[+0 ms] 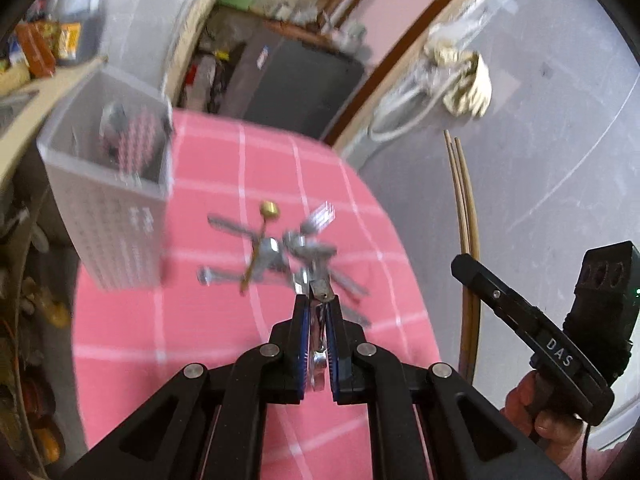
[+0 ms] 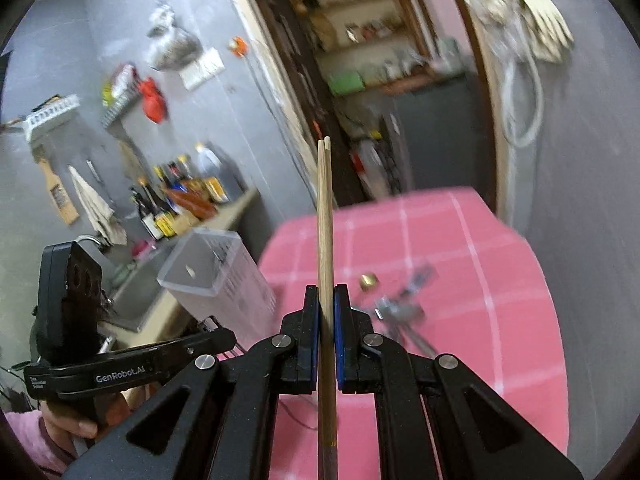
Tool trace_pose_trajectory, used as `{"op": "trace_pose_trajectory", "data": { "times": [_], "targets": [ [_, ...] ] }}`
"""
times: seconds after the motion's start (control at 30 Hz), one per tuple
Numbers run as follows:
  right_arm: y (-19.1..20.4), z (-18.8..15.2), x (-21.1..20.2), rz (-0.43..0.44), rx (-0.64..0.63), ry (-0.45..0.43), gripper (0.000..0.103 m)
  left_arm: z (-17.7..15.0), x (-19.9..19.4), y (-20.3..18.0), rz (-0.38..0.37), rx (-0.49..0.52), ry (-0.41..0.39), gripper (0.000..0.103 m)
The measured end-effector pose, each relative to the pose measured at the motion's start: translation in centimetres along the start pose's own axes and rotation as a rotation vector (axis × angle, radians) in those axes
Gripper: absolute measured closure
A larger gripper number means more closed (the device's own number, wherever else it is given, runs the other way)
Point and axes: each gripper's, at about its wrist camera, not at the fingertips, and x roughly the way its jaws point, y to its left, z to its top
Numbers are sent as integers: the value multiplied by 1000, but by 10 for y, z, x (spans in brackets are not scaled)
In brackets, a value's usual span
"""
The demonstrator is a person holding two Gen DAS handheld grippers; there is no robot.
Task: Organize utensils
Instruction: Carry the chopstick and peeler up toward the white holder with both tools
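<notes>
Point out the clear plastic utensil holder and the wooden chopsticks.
Clear plastic utensil holder point(image 1: 120, 236), left wrist view, perforated front wall.
Wooden chopsticks point(image 2: 325, 220), right wrist view, mid-shaft above the fingers.

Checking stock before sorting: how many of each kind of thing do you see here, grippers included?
Grippers: 2 (left gripper, right gripper)
Translucent utensil holder: 1
Chopstick bundle, in the right fingers: 1
Silver utensil, in the left fingers: 1
Gold-coloured utensil: 1
Total: 6
Loose silver pile: too blurred to count.
</notes>
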Motion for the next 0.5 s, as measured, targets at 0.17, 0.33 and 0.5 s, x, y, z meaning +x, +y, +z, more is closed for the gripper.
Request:
{"op": "trace_pose_trajectory", "data": {
  "times": [0.17, 0.33, 0.5],
  "targets": [
    [29, 32, 8, 81, -56, -78, 97, 28, -27, 1, 14, 3, -101, 95],
    [59, 62, 17, 194, -68, -185, 97, 60, -66, -3, 62, 29, -205, 95],
    [84, 87, 34, 328, -18, -299, 97, 93, -104, -1, 148, 56, -302, 95]
  ]
}}
